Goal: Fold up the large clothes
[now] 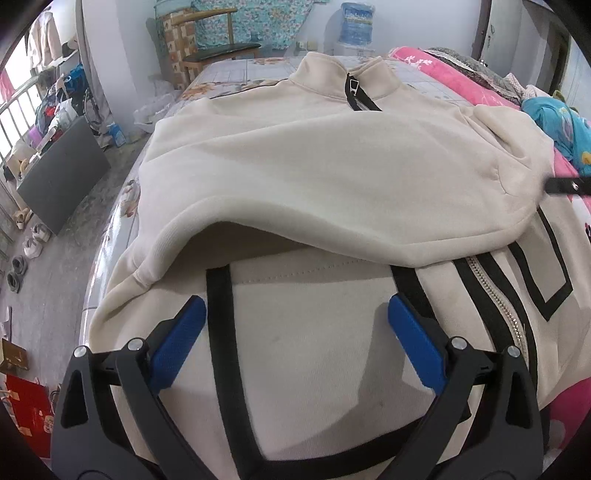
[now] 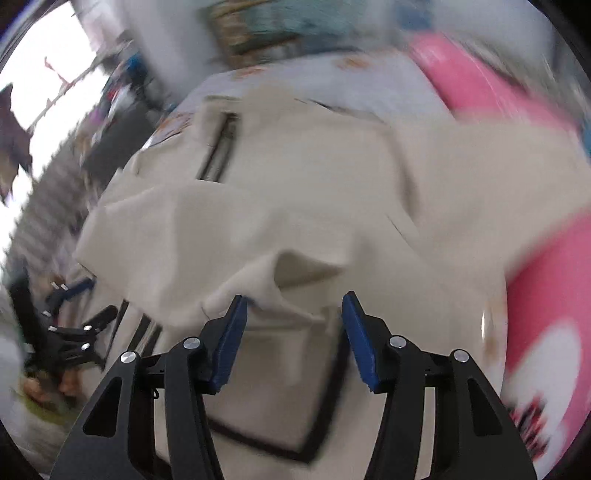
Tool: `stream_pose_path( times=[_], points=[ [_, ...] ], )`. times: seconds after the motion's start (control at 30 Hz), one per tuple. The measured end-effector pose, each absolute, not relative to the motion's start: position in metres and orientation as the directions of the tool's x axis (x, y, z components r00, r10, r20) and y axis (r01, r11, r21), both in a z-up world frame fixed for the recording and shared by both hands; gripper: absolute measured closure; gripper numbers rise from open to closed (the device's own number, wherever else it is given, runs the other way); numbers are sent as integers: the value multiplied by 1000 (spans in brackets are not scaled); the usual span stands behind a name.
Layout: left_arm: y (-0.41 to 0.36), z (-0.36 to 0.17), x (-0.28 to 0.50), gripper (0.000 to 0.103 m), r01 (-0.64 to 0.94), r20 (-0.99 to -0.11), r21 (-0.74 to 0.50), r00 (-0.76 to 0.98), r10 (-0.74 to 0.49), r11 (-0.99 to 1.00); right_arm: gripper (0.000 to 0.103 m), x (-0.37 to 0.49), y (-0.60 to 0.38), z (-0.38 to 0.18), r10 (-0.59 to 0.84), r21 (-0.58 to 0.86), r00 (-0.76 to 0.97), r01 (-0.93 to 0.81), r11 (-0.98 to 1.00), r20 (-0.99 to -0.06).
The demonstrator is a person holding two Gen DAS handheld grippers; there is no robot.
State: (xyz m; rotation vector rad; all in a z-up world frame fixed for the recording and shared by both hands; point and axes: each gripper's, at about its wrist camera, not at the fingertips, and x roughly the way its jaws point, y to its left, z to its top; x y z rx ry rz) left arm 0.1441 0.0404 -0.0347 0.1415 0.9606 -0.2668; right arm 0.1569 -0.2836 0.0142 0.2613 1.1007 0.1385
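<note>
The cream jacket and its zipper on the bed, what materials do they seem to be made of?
Cream jacket: probably fleece-backed cotton or polyester knit, matte; the turned-over side looks soft and fuzzy. Zipper: its teeth glint silver, likely metal, set in black tape.

Matt cream fleece-like cloth jacket (image 1: 332, 166) with metal zip (image 1: 498, 299), textured blue pads on matt black plastic fingers (image 1: 177, 343)

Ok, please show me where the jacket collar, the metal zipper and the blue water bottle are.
jacket collar (image 1: 332, 72), left wrist view, on its left flap.
metal zipper (image 1: 498, 299), left wrist view, mid-length of the teeth.
blue water bottle (image 1: 356, 22), left wrist view, on its body.
</note>
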Motion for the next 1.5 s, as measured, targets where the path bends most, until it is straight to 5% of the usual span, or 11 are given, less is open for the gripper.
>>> stream_pose_path(
  times=[0.23,0.5,0.73,0.8,0.9,1.1,1.33,1.43,1.5],
  points=[
    [43,-34,144,7,295,-819,-7,546,-175,955,50,157,-325,3,529,642,462,122,757,-711],
    [79,-8,133,9,210,-745,-4,652,-143,978,50,195,-307,-20,454,546,372,195,815,-810],
    [111,-23,154,55,125,-789,50,614,-38,991,84,208,-285,-28,382,429,284,125,895,-879],
    [117,-23,157,60,112,-780,47,625,-34,993,96,208,-282,-24,345,384,276,103,918,-897],
    [122,-23,159,66,88,-775,41,631,-24,995,97,214,-267,-6,282,305,292,36,952,-914],
    [129,-24,160,76,37,-764,17,645,-10,999,98,264,-204,87,343,301,457,-163,939,-821],
    [129,-23,158,79,4,-762,23,647,15,1000,98,234,-155,251,571,291,669,-492,820,-476],
    [129,-24,157,79,-8,-758,32,652,30,999,98,231,-188,233,492,265,709,-416,870,-505],
    [128,-25,156,79,-12,-753,43,657,41,999,98,238,-230,184,411,292,680,-290,911,-608]
  ],
)
